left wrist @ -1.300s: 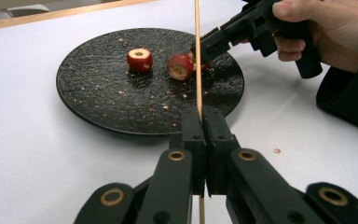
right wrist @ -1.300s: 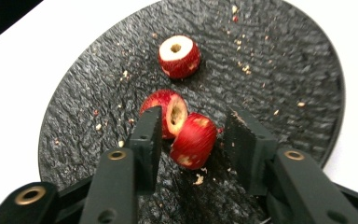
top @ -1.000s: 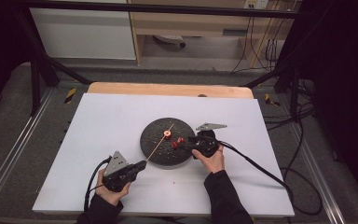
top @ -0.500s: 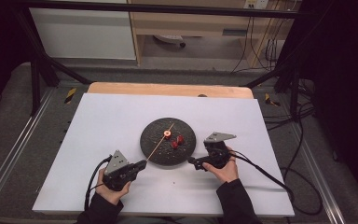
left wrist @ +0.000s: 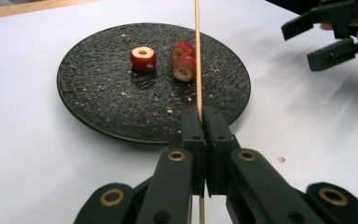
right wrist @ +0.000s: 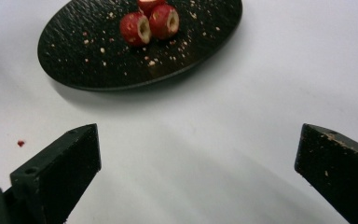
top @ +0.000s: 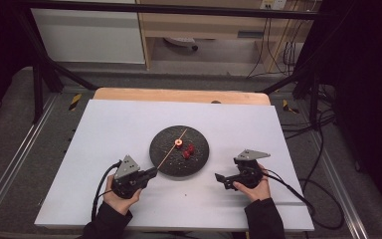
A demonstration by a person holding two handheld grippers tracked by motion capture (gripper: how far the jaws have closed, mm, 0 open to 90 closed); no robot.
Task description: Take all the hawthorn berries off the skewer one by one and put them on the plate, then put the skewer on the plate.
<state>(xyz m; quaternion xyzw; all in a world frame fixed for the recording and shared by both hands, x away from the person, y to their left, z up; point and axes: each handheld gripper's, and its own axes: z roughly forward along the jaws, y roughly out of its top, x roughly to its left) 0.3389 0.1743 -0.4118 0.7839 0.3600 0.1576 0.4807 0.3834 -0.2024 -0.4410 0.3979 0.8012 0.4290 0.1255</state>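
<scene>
1. In the right gripper view, the top red fruit piece point(right wrist: 150, 4) is cut off at the frame edge.
2. The left gripper point(left wrist: 204, 122) is clenched on a wooden skewer point(left wrist: 197, 56), which runs from between its jaws across the black plate point(left wrist: 98, 107), just beside two hollowed fruit pieces point(left wrist: 183, 67).
3. The right gripper point(top: 220, 178) has just been opening; its jaws are spread with nothing between, over the white tabletop point(top: 119, 119) near the plate.

White table point(top: 104, 129): black plate point(top: 199, 162) near middle, red crumb point(left wrist: 282, 159).

No lettering, label, brand or number can be read anywhere — not on plate, grippers or table.
</scene>
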